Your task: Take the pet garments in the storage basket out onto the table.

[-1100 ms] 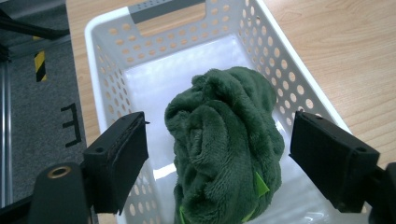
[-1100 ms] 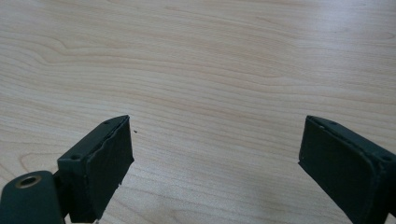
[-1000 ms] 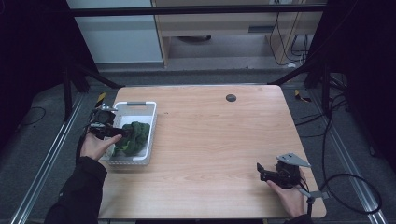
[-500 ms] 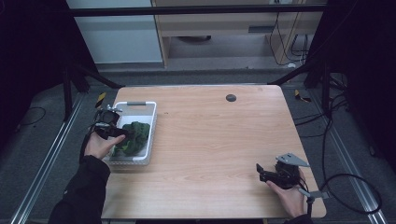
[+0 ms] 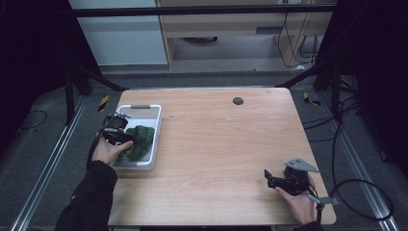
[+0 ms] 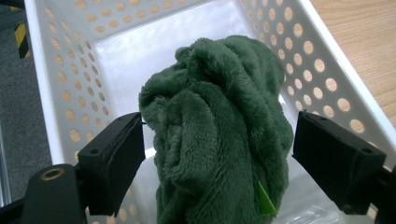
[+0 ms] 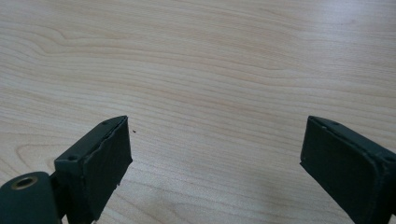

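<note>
A crumpled dark green fleece cloth (image 6: 219, 130) lies in a white perforated basket (image 6: 70, 84) at the table's left edge. In the high view the cloth (image 5: 139, 140) fills the basket's (image 5: 155, 126) near half. My left gripper (image 6: 219, 158) is open, its jaws set wide on either side of the cloth, the left jaw just at the fabric. In the high view this gripper (image 5: 126, 139) reaches in from the basket's left side. My right gripper (image 7: 215, 158) is open over bare wood, nothing between its jaws; it rests low at the table's near right corner (image 5: 270, 179).
A small dark round hole (image 5: 237, 100) sits near the table's far edge. Black frame bars and cables stand around the table, and a cabinet stands beyond the far edge. The wooden top (image 5: 226, 144) stretches between the basket and the right gripper.
The left hand and gripper have drawn slightly back toward the basket's left side, the jaws now wide around the cloth. The right gripper has stayed put.
</note>
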